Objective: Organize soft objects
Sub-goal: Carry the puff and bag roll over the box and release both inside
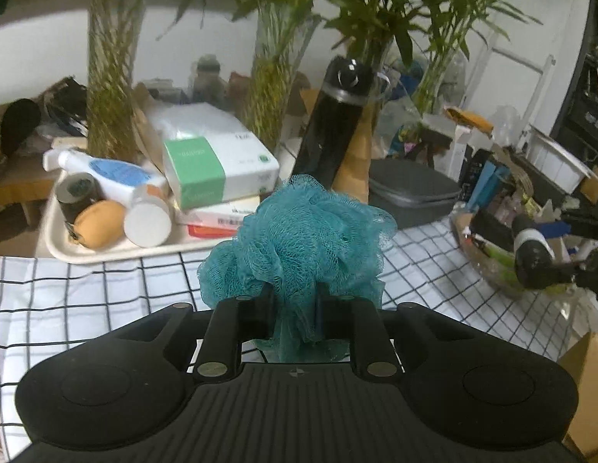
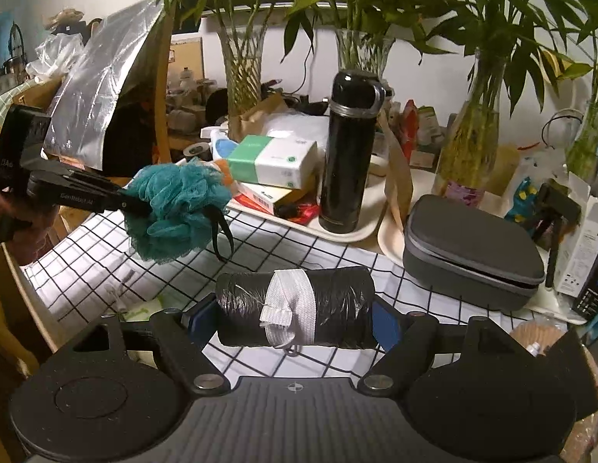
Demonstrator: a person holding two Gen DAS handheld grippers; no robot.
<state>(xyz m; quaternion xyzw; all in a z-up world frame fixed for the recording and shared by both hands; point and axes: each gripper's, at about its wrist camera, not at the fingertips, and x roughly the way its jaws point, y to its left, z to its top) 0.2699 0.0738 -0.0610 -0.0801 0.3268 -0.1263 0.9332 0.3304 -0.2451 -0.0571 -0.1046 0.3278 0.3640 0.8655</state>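
we hold a teal mesh bath pouf (image 1: 299, 239), frilly and crumpled, clamped in the left gripper (image 1: 295, 308) jaws above the checked cloth (image 1: 86, 293). the right gripper (image 2: 295, 320) jaws are clamped on a black crinkly plastic roll (image 2: 329, 308) banded with white elastic, in front of the glossy black flask (image 2: 347, 154).

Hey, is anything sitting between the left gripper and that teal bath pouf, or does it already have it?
Nothing is in between. The left gripper is already shut on the teal bath pouf, held above the checked cloth. The right gripper grips a black roll.
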